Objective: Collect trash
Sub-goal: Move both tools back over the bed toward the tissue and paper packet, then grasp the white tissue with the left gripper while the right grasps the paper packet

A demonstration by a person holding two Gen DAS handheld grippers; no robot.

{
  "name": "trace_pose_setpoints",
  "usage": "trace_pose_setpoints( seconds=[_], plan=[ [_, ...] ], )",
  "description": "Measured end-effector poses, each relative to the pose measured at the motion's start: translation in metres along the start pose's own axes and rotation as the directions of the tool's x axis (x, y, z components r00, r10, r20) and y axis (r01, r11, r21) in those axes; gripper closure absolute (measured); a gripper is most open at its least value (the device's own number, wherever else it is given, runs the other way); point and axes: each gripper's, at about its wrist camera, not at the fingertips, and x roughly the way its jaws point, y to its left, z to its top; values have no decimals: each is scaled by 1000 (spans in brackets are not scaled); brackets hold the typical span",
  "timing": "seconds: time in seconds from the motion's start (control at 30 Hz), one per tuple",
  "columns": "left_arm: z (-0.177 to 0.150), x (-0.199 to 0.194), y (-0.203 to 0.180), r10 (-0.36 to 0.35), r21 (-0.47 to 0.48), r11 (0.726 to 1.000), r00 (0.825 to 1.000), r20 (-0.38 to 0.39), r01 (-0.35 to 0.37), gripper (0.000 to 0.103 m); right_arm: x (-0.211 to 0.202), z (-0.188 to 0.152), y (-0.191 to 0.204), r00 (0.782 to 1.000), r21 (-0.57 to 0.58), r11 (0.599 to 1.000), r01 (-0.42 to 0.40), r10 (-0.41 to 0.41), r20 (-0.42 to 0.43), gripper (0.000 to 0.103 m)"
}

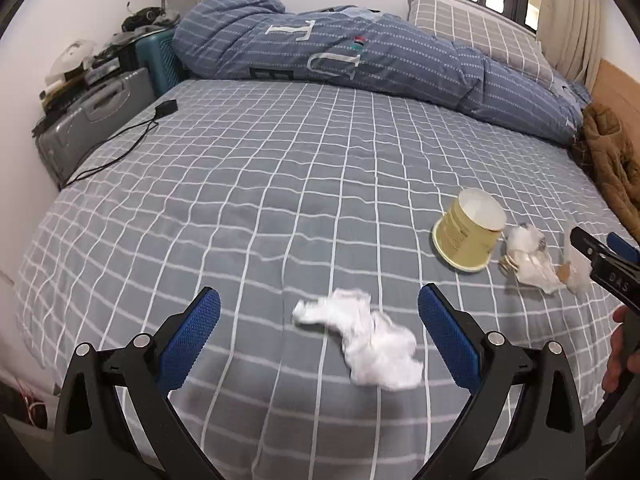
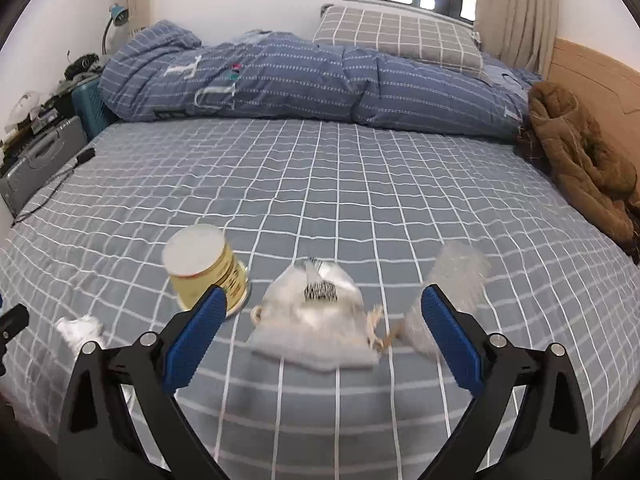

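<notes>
A crumpled white tissue (image 1: 368, 340) lies on the checked bed sheet between the blue pads of my open left gripper (image 1: 319, 306), which hovers just in front of it. A yellow paper cup (image 1: 468, 236) lies tipped on its side to the right, next to a clear plastic wrapper (image 1: 528, 260). In the right wrist view my open right gripper (image 2: 323, 304) frames that wrapper (image 2: 316, 316); the cup (image 2: 204, 268) is by its left finger, a second clear wrapper (image 2: 456, 276) by its right finger, and the tissue (image 2: 80, 330) lies far left. The right gripper (image 1: 600, 248) shows at the left view's right edge.
A rolled blue quilt (image 2: 312, 80) and a grey checked pillow (image 2: 396, 36) lie along the far side of the bed. A brown coat (image 2: 580, 160) is heaped at the right by the wooden headboard. A black cable (image 1: 120, 148) and grey suitcase (image 1: 88, 120) sit at the left edge.
</notes>
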Motion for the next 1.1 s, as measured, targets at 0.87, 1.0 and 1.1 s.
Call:
trace_pose_setpoints(
  seconds=[0.87,1.0,1.1],
  plan=[
    [-37,80,-23,-7,63,998,988,-155,17,13,107,-9,-4,989,61,998,0,9,-148,13],
    [-46,85,-32,21,101,995,983,-183,-2,22,113,-13,-1,987,50,999,-7,15,-161,14],
    [-49,89,-34,43,117,993,980,-193,-21,26,115,-15,-1,984,49,999,-18,26,-174,19]
  ],
)
